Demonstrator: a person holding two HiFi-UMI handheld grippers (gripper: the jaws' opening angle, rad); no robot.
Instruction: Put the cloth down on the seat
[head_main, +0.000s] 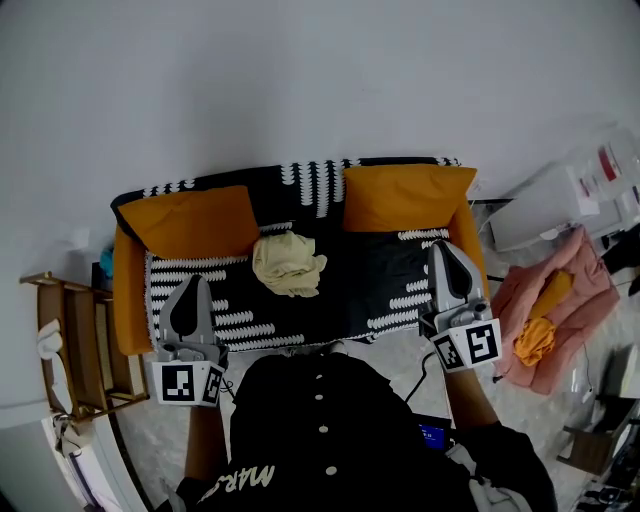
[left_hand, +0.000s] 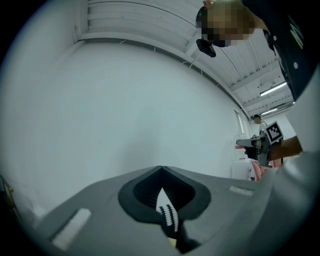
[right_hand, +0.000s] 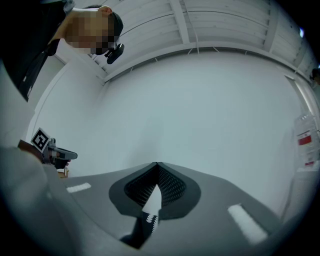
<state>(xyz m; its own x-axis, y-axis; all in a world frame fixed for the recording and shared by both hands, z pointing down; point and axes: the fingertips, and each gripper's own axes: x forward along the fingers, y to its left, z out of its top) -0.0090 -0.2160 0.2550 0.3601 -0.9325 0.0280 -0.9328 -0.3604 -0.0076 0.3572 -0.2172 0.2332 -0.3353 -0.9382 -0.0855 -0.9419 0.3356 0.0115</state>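
A crumpled pale yellow cloth (head_main: 288, 263) lies on the seat of a small sofa (head_main: 370, 285) covered in a black-and-white patterned throw, just in front of the left of two orange cushions (head_main: 195, 220). My left gripper (head_main: 196, 282) hovers over the seat's front left, a hand's width left of the cloth, jaws shut and empty. Over the seat's right end my right gripper (head_main: 441, 247) is likewise shut on nothing. In the left gripper view the left gripper (left_hand: 161, 168) faces the white wall with its tips meeting; in the right gripper view the right gripper (right_hand: 157, 164) does the same.
A wooden shelf unit (head_main: 68, 340) stands left of the sofa. On the floor to the right lies a heap of pink cloth (head_main: 540, 300) with an orange piece (head_main: 535, 340), beside a white box (head_main: 545, 205). A white wall rises behind the sofa.
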